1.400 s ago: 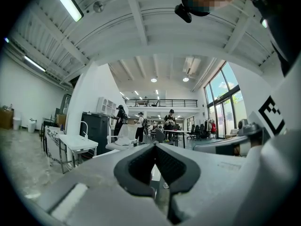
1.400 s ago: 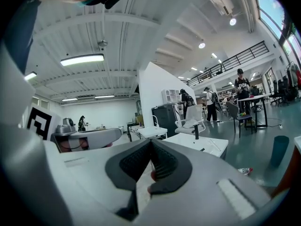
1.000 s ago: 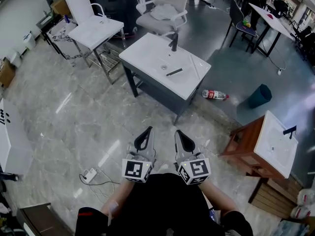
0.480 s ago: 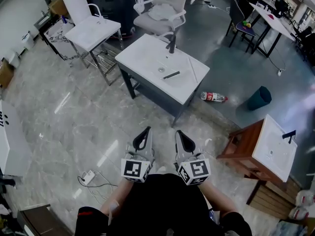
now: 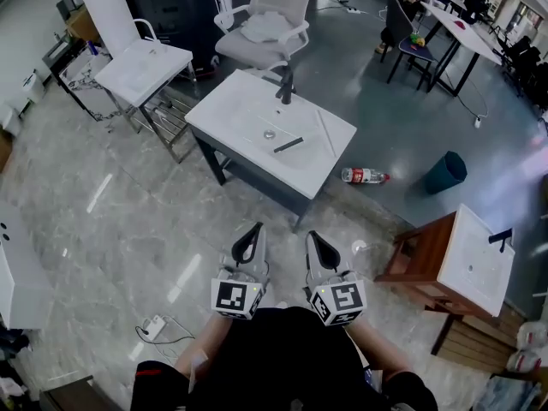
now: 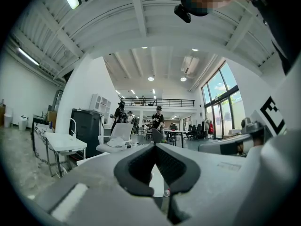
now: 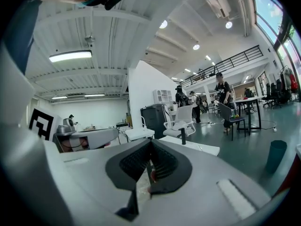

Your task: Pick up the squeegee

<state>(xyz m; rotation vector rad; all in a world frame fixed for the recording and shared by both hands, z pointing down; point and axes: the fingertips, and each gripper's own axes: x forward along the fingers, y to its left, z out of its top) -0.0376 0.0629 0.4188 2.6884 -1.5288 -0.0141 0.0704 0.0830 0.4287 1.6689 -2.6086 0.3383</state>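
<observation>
Ahead of you, on the glossy white top of the basin cabinet [image 5: 231, 108], the squeegee [image 5: 288, 145] lies flat as a slim dark bar. It is just right of the round drain [image 5: 269, 133] and well apart from both grippers. It is too small to tell blade from handle. A thin pale rod [image 5: 325, 133] lies near it, and a dark faucet [image 5: 285, 88] stands upright at the far edge. The cabinet body is dark grey and stands on a polished, marble-patterned floor [image 5: 128, 221].

Your left gripper [image 5: 253, 231] and right gripper [image 5: 313, 236] sit side by side close to your body. On each, the ribbed black pads meet at the tips with nothing between them. Their grey shells look smooth and matt.

A clear plastic bottle [image 5: 364, 175] lies on its side on the floor near the cabinet. In both gripper views the gripper's own grey body blocks the lower part, and you cannot make out the squeegee there.
</observation>
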